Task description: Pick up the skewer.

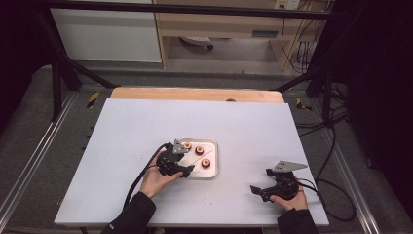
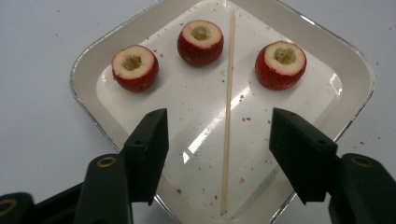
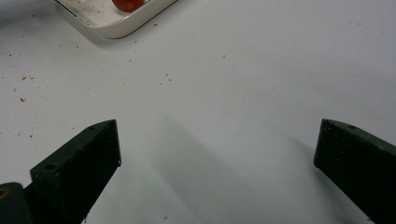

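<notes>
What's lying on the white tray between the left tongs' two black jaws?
In the left gripper view, a thin wooden skewer lies between the open left tongs on the white tray, untouched by either jaw.

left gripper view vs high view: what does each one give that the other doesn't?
Left gripper view alone: the thin wooden skewer lying on the tray, between the open jaws of the left gripper but untouched, and the hollowed tops of the three red fruits.

High view alone: the right gripper resting apart on the white table, jaws open, plus both hands.

Both: the white tray, the fruits and the left gripper over it.
</notes>
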A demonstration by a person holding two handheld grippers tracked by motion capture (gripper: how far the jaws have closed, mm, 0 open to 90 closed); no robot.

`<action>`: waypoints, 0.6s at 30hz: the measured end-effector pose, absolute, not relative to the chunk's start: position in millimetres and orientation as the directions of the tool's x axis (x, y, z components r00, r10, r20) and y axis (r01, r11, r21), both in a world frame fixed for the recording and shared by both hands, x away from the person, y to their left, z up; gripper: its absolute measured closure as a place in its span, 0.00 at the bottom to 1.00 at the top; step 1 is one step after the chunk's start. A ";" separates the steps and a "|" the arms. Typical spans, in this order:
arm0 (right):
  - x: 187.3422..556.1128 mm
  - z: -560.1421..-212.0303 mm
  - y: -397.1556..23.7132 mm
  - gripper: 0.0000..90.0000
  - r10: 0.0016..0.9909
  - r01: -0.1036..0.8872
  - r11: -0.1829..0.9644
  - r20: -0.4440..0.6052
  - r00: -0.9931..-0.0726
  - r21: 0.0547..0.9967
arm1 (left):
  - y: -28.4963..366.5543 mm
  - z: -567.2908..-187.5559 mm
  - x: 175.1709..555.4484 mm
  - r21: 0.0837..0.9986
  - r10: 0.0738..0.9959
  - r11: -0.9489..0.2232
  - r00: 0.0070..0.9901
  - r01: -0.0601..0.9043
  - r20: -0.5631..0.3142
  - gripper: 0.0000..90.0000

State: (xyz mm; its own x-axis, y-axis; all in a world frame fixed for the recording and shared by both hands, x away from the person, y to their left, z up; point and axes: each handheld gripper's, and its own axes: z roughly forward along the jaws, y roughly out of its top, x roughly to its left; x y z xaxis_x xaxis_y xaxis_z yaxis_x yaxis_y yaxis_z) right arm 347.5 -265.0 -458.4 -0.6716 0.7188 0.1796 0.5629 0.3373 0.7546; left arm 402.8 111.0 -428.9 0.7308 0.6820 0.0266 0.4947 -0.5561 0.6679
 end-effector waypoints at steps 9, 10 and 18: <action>347.3 -458.1 -265.1 0.01 0.718 0.561 0.335 0.180 -0.673 0.757 | 106.8 -434.9 402.0 0.650 0.666 -0.581 0.745 0.490 0.032 0.67; 347.3 -458.1 -265.1 0.01 0.718 0.561 0.335 0.180 -0.673 0.757 | 106.8 -434.9 402.0 0.650 0.666 -0.581 0.745 0.490 0.032 0.70; 347.4 -458.2 -265.0 0.02 0.717 0.562 0.338 0.181 -0.674 0.755 | 104.4 -438.6 402.1 0.642 0.663 -0.586 0.748 0.495 0.030 0.81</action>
